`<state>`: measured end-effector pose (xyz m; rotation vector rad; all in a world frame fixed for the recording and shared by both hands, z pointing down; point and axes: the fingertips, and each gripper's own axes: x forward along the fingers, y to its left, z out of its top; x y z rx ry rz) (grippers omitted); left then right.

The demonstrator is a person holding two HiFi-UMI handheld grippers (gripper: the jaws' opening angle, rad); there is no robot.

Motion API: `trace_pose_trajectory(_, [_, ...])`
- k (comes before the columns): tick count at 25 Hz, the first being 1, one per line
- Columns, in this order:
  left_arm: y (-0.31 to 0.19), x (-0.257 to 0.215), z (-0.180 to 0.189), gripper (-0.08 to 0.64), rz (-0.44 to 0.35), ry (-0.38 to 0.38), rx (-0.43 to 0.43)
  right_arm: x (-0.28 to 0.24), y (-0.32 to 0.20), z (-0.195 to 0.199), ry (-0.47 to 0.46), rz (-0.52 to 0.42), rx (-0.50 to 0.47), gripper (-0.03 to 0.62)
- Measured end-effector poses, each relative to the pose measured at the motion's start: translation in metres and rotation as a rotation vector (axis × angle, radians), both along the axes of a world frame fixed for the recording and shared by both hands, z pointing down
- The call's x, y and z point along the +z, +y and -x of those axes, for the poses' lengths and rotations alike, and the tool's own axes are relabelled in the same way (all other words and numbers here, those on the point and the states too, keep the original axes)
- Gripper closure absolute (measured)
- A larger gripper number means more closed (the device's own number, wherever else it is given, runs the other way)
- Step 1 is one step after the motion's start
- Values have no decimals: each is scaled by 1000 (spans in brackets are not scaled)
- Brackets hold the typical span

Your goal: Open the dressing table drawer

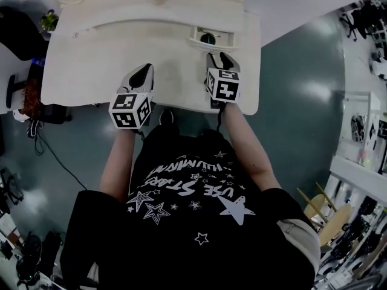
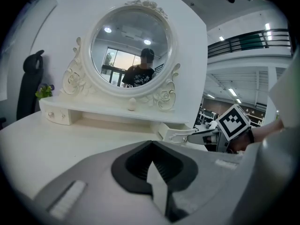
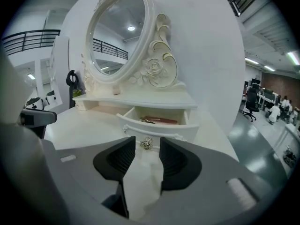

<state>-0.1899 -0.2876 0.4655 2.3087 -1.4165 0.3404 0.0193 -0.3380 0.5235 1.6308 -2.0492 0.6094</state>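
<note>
The small right drawer of the white dressing table stands pulled out. In the right gripper view the drawer holds a reddish flat item, and its metal knob sits just past the tips of my right gripper. That gripper is open, its jaws a narrow gap apart with nothing held between them. My left gripper hovers over the tabletop to the left of the drawer. Its pads are pressed together, shut on nothing.
An oval mirror in an ornate frame rises at the back of the table. A second small drawer sits closed at the left end of the shelf. A small plant and a black chair stand at the table's left.
</note>
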Motion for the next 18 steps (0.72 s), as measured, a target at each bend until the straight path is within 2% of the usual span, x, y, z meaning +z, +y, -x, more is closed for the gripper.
trace_pose_trajectory(9, [71,-11,-22,560,-37,-20,-239,-14,28,-14,-17,-41,-234,419])
trace_pose_trajectory(14, [128,-15,-42,559,-52,-34,-357,-26,54,-21,-33,-76,-360,468])
trace_pose_trajectory(18, [173,-14,-60,560,-50,-26,-445,-37,79,-30,-17,-119,-455,549])
